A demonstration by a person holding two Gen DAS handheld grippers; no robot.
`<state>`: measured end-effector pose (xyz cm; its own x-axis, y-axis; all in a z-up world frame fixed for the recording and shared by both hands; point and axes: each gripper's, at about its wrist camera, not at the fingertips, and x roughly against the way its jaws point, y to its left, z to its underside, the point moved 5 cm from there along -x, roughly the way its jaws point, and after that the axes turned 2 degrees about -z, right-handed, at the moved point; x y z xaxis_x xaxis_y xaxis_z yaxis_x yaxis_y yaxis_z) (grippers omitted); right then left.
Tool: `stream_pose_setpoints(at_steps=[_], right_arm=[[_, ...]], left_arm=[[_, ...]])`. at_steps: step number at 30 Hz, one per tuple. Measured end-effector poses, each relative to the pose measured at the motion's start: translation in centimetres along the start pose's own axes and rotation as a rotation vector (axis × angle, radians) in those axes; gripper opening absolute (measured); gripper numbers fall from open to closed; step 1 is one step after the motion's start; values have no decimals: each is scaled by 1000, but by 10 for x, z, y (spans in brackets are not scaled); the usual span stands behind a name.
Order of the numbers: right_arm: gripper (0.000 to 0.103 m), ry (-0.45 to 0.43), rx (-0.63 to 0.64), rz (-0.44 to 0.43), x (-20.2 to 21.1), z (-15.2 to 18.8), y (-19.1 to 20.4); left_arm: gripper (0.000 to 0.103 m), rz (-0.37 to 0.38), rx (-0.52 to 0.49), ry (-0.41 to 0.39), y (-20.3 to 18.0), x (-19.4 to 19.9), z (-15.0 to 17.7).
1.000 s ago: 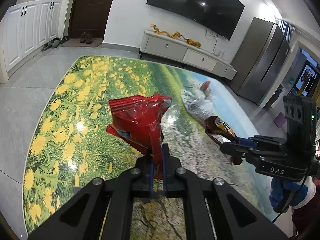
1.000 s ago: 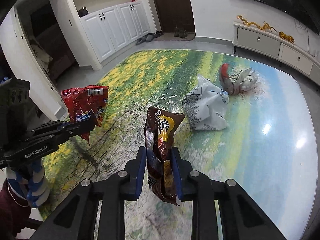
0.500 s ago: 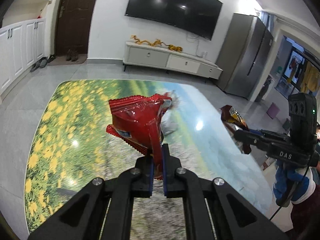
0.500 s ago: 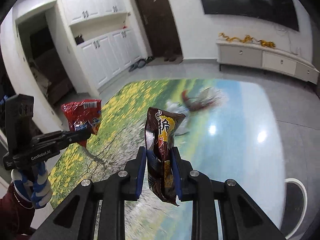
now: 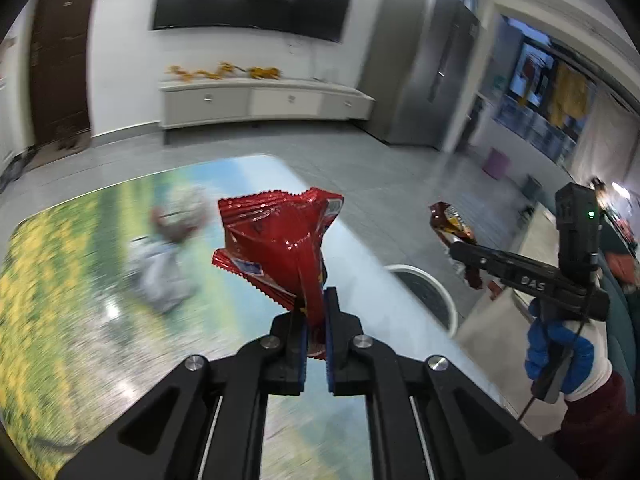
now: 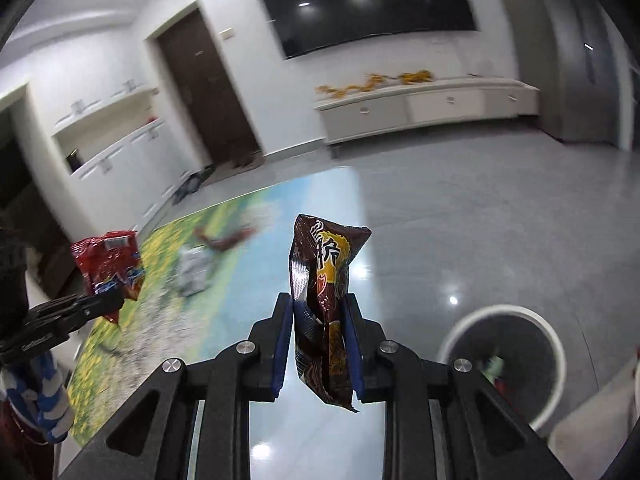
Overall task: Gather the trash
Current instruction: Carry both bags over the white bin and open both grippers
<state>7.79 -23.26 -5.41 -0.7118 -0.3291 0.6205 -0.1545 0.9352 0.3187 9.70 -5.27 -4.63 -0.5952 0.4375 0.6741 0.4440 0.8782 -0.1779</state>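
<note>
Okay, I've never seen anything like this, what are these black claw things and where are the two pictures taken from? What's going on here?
No robot here: a person holds a two-finger grabbing tool in each hand, and each tool carries a wide-angle camera looking along its fingers. That makes two pictures, one from each hand.

The left tool is shut on a red snack bag. The right tool is shut on a dark brown snack bag. Each camera also sees the other tool off to one side.

Below is a floor mat printed with yellow flowers. More rubbish lies on it, a crumpled white bag and a reddish wrapper, both blurred. A round white bin stands on the grey floor at the right.
</note>
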Motion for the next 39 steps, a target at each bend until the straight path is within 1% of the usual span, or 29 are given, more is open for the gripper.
stream_pose_setpoints(at_steps=[4,7,10,14,20,25,28,29,30,31,32,33,34,35,37,39], right_arm=[[23,1,-66,84,7,3,-50],[24,14,-106,140,8,8,-85],[24,43,-160,186,4,18,-121],[24,81,-204,232,-4,27,-159],[26,119,-245,261,-16,35,-196],[27,145,-267,279,-24,43,-219],[32,164,-284,293,-30,48,-228],[37,170,-288,298,-31,50,-228],[44,173,-294,303,-32,52,-231],[47,175,-301,313,-34,53,-233],[50,176,-307,320,-34,55,-236],[51,176,-314,327,-33,57,-238],[51,177,-325,330,-31,59,-240],[52,177,-331,332,-30,61,-242],[52,176,-339,338,-26,64,-245],[52,172,-347,340,-22,66,-245]], left_arm=[[6,59,-69,56,-48,-42,-15],[6,104,-121,112,-87,-79,-22],[6,129,-161,165,-118,-112,-24],[6,147,-183,238,-150,-158,-26],[6,158,-192,305,-178,-204,-27],[8,167,-166,333,-186,-231,-26],[8,223,-113,377,-192,-247,-27],[10,233,-102,391,-194,-252,-27],[11,241,-93,399,-194,-256,-27],[16,249,-84,404,-195,-258,-28],[32,258,-73,409,-196,-260,-28],[43,262,-66,407,-194,-259,-29],[60,262,-62,398,-194,-259,-30],[62,259,-60,385,-195,-257,-32],[62,264,-59,384,-194,-254,-33],[62,253,-60,377,-192,-249,-33]])
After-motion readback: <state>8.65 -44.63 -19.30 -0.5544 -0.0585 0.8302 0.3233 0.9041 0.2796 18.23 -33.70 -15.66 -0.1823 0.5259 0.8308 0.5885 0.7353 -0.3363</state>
